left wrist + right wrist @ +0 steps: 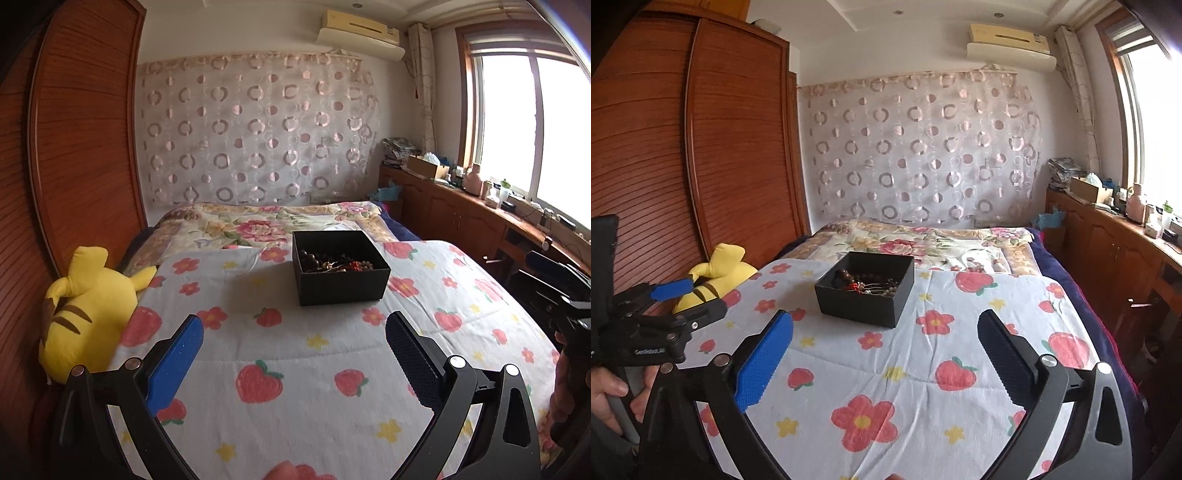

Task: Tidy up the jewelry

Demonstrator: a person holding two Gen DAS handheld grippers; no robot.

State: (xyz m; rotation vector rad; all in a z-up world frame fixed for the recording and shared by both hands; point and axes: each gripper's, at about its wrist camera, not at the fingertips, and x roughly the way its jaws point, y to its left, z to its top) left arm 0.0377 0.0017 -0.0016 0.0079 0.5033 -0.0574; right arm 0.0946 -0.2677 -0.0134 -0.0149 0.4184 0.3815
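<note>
A black open box [341, 284] stands on the strawberry-print blanket [295, 354] on the bed. It holds a tangle of bead bracelets and other jewelry [332, 263]. The box also shows in the right wrist view [864, 301], with the jewelry [866, 285] inside. My left gripper [294, 332] is open and empty, a short way in front of the box. My right gripper [885, 332] is open and empty, in front of the box and a little to its right. The left gripper shows at the left edge of the right wrist view [685, 295].
A yellow plush toy [86, 314] lies at the bed's left edge against a wooden wardrobe [74, 147]. A floral quilt [266, 221] covers the far bed. A wooden counter [480, 210] with clutter runs along the window at the right.
</note>
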